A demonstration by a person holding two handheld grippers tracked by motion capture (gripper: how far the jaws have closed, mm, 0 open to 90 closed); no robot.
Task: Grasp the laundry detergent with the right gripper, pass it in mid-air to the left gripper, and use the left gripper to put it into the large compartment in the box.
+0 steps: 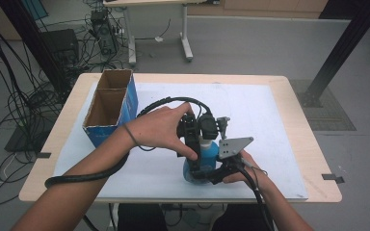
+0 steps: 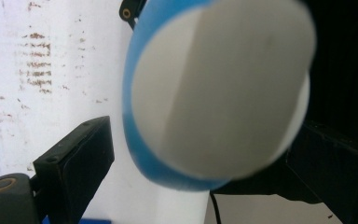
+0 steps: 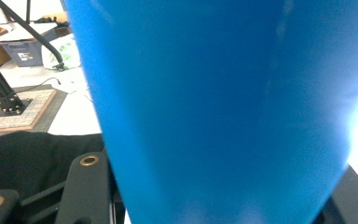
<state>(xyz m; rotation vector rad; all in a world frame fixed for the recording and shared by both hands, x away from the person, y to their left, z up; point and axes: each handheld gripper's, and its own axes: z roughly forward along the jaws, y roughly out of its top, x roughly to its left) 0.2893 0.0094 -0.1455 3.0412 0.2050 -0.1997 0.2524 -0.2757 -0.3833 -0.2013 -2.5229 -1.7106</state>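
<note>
A blue cup with a flat white end stands near the table's front edge on the white sheet. My right gripper comes in from the right and is shut on the cup's blue wall, one black jaw on each side. My left gripper points down over the cup's white end. In the left gripper view its jaws straddle that end. The left finger stands apart from the cup, so the left gripper is open.
An open blue cardboard box with two compartments stands at the table's left. Cables trail from both grippers across the sheet. The wooden table edge runs along the right, and black frame posts and floor cables surround the table.
</note>
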